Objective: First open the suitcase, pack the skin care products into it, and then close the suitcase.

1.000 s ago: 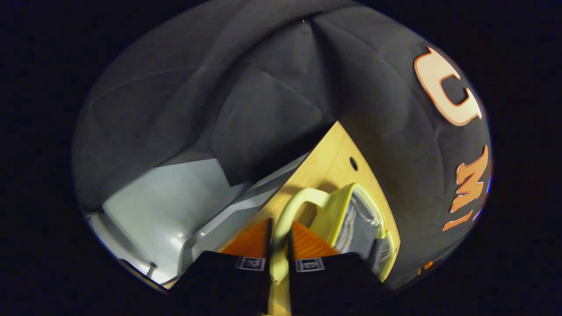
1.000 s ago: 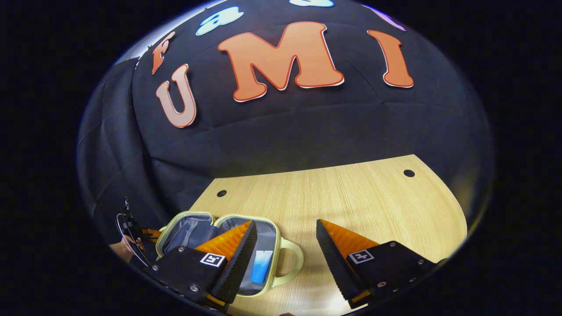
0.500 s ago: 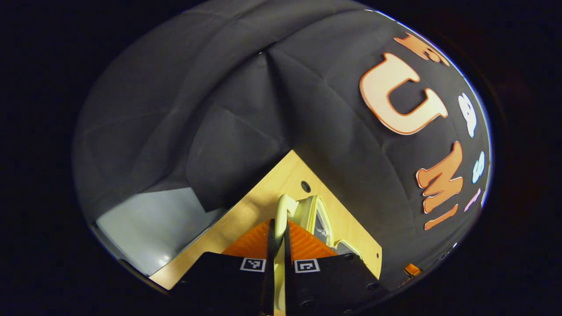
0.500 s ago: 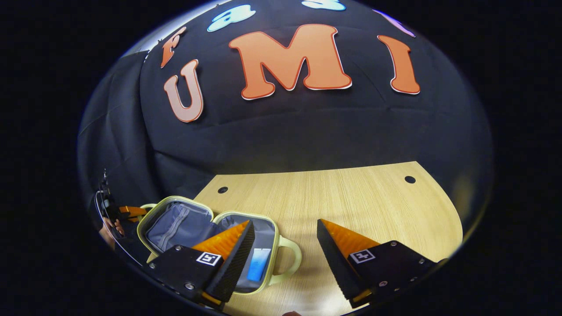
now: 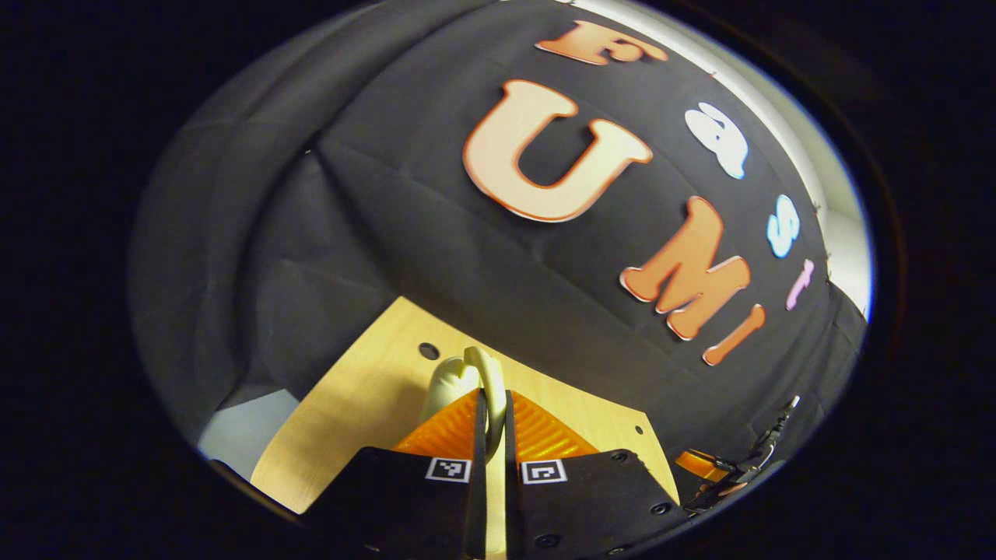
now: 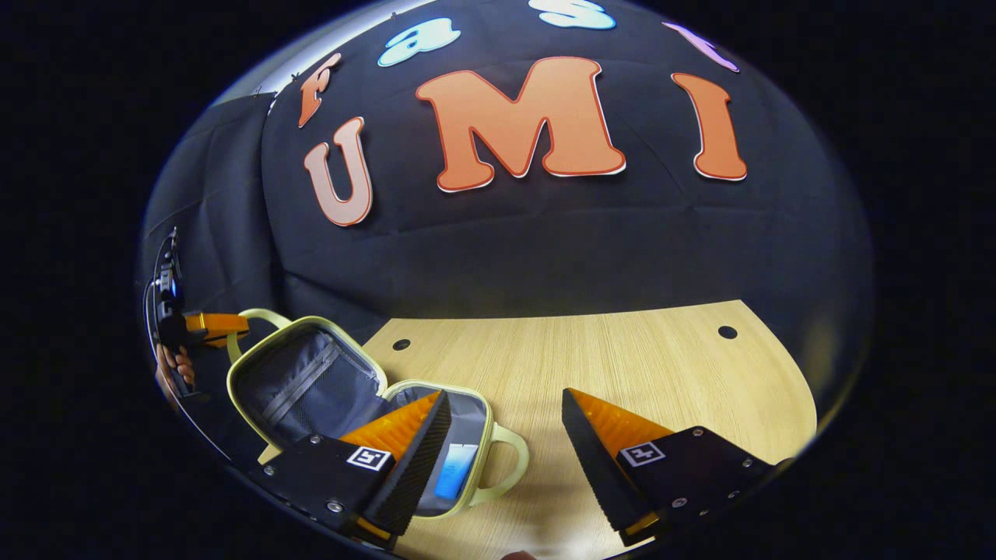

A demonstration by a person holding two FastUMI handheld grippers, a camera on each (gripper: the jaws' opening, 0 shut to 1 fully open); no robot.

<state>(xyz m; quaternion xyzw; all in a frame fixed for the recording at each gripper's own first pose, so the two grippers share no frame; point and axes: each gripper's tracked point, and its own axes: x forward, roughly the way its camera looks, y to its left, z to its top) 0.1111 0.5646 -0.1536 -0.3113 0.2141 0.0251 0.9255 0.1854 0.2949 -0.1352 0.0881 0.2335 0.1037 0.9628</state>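
The wooden table [image 6: 622, 365] lies ahead of your right gripper [image 6: 506, 404] and spans most of the lower right gripper view; two small round holes sit near its far edge. In the left gripper view the same table [image 5: 350, 420] runs ahead of and to the left of your left gripper [image 5: 492, 404].

The suitcase [image 6: 311, 381], a small pale yellow-green case with a grey lining, stands open on the table, ahead of and to the left of your right gripper. Its lid is raised at a slant on the far left side; its base lies flat, partly hidden behind the right gripper's left finger. A loop handle on the base points toward the gap between the right gripper's fingers.

The lid handle [image 5: 475, 373] is clamped between both fingers of your left gripper, which are closed to a narrow slit with the handle loop rising just past their tips. In the right gripper view you see that left gripper [image 6: 210, 323] at the far left, gripping the lid handle [image 6: 257, 319], with a hand [image 6: 167, 369] behind it.

Your right gripper is spread wide and holds nothing; its fingers hover above the table, just right of the suitcase base.

One skin care product [image 6: 455, 470], a small blue tube, lies inside the base, just beside the right gripper's left finger.
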